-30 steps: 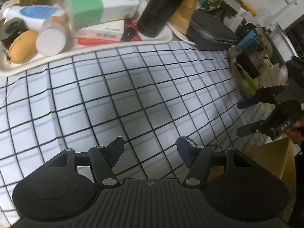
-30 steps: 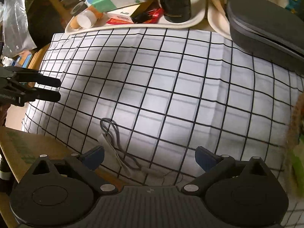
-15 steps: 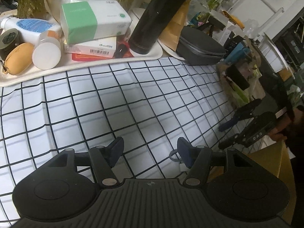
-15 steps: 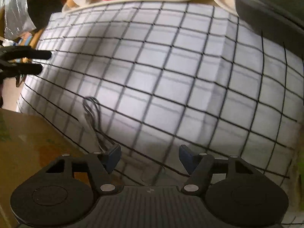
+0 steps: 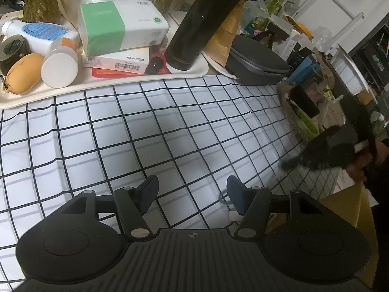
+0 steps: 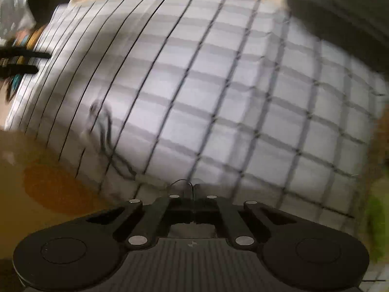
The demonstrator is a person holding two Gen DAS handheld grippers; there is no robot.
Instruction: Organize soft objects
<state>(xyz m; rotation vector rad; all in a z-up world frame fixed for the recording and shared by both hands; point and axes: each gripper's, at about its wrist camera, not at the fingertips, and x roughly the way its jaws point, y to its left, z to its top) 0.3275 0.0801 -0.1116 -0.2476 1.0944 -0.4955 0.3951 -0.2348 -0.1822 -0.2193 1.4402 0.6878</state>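
Observation:
A white cloth with a black grid [image 5: 170, 131] lies spread over the table, and the blurred right wrist view shows it too [image 6: 218, 97]. A grey cord loop [image 5: 222, 196] with a small white tag sits at its near edge; the same cord [image 6: 104, 131] shows in the right wrist view. My left gripper [image 5: 192, 189] hovers open over the cloth's near edge, nothing between its fingers. My right gripper [image 6: 194, 194] is shut, its pads meeting on the cloth's near hem. It appears as a dark blur [image 5: 316, 155] at the right in the left wrist view.
A cream tray [image 5: 121, 82] behind the cloth holds a green-and-white box [image 5: 121, 24], a black flask [image 5: 204, 22], bottles and a tan pouch [image 5: 23, 73]. A dark grey case [image 5: 257, 60] lies at the back right. A brown cardboard surface [image 6: 48, 182] borders the cloth's near side.
The right gripper's jaws went from wide open to shut while it sank onto the cloth's near edge. The left gripper tipped up slightly, bringing more of the tray into view.

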